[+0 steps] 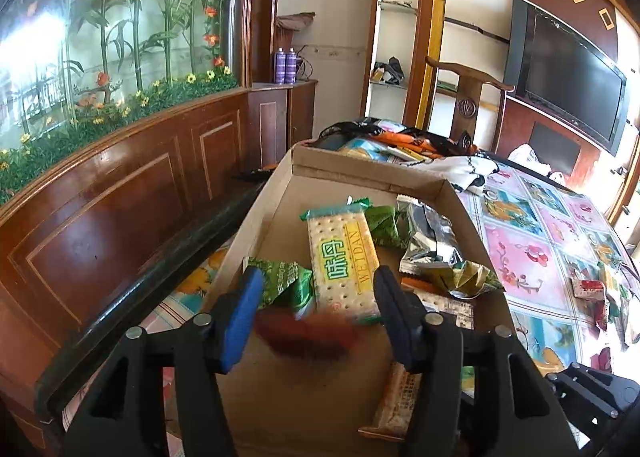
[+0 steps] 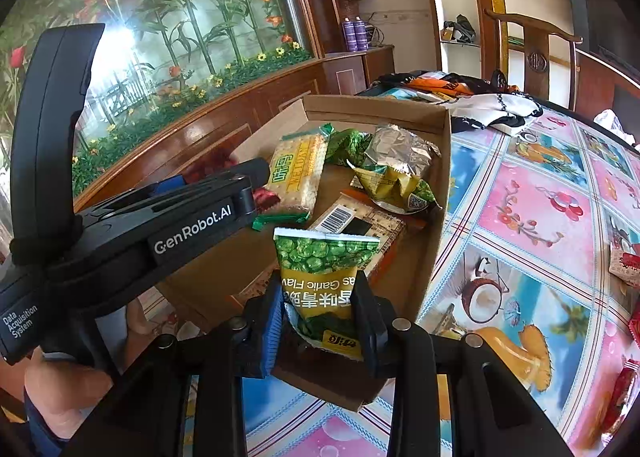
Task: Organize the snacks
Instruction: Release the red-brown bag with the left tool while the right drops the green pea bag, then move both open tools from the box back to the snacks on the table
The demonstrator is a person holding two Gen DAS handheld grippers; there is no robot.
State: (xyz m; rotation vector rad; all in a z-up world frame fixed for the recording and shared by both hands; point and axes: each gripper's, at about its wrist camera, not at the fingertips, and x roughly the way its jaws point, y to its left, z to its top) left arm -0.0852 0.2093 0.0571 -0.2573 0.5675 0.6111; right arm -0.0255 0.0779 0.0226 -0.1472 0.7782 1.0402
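Pinched in the right claw (image 2: 318,311), a green pea packet (image 2: 320,281) hovers over the half-filled box (image 2: 444,161) (left claw (image 1: 316,313) gapes empty); strays (image 2: 626,263) remain on the tabletop (image 2: 540,217).

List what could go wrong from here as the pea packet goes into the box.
1. The right claw pinches the green pea packet only at its lower part; the top could flop or slip out short of the cardboard box.
2. The left claw hangs open above the cracker pack, so both tools crowd the box and may collide.
3. A blurred red packet under the left claw could be moving.
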